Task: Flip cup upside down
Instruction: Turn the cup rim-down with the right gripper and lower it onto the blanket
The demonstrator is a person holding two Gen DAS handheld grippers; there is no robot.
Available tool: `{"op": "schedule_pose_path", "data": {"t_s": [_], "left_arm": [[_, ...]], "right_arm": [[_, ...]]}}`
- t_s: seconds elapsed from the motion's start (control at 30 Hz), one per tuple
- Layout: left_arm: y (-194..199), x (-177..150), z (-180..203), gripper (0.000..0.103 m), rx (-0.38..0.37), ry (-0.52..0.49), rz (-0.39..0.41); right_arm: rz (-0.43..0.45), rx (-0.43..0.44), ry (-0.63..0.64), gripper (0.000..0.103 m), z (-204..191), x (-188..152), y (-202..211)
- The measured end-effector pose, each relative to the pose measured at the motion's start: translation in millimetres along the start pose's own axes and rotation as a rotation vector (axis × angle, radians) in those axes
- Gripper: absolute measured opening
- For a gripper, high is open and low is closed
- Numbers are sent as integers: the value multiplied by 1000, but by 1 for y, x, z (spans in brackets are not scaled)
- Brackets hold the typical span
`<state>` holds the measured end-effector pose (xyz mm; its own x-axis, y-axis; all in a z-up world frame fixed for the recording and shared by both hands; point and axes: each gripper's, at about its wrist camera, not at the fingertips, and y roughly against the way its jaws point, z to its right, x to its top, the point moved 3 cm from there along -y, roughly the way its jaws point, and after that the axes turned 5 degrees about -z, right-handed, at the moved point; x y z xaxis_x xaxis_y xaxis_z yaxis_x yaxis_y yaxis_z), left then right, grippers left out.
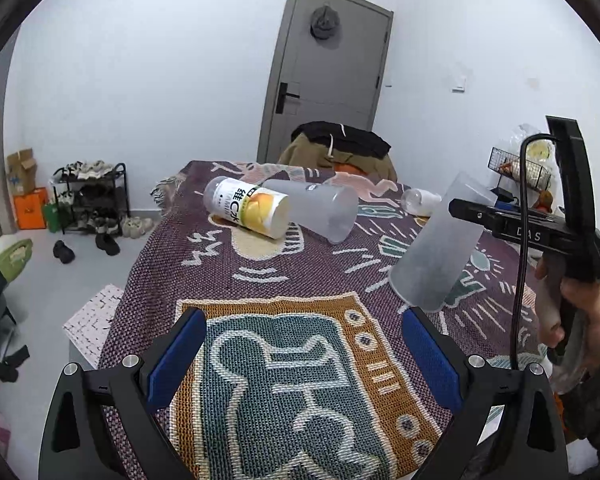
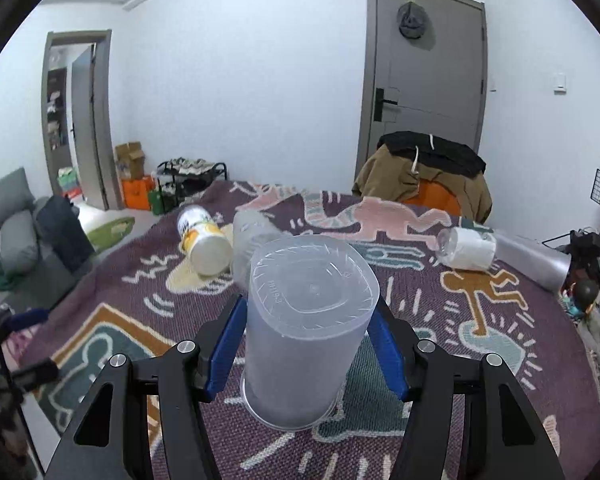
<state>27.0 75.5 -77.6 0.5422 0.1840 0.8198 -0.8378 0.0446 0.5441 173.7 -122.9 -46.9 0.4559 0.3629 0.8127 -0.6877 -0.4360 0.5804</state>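
Observation:
A frosted clear plastic cup is held between my right gripper's blue pads, bottom up and tilted, its rim low over the patterned blanket. My right gripper is shut on it. The left wrist view shows the same cup tilted, mouth down near the cloth, with the right gripper on its upper part. My left gripper is open and empty above the blanket's front part.
A yellow-labelled bottle and a second frosted cup lie on their sides further back. A small white-filled bottle lies at the right. A chair with clothes stands behind; a wire rack is at the right.

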Motion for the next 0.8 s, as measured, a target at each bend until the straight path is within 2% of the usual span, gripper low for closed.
{"op": "schedule_pose_path", "data": {"t_s": [0.13, 0.3, 0.33, 0.47, 0.7, 0.73, 0.8], "left_arm": [[0, -2, -1, 98, -4, 4, -2], [-3, -2, -3, 98, -2, 7, -7], [-3, -2, -4, 98, -2, 8, -8], [-2, -1, -3, 98, -6, 6, -11], [1, 2, 7, 101, -35, 2, -20], [2, 3, 9, 101, -36, -4, -16], [5, 5, 15, 101, -41, -14, -8]], "right_arm": [[23, -13, 48, 61, -9, -2, 4], [-1, -35, 93, 62, -18, 1, 3], [-13, -37, 92, 64, -17, 3, 2], [-43, 2, 31, 84, -7, 7, 4], [-47, 45, -31, 85, 10, 6, 31], [-52, 50, -35, 86, 12, 5, 34], [-61, 52, -42, 95, 17, 3, 40]]}}
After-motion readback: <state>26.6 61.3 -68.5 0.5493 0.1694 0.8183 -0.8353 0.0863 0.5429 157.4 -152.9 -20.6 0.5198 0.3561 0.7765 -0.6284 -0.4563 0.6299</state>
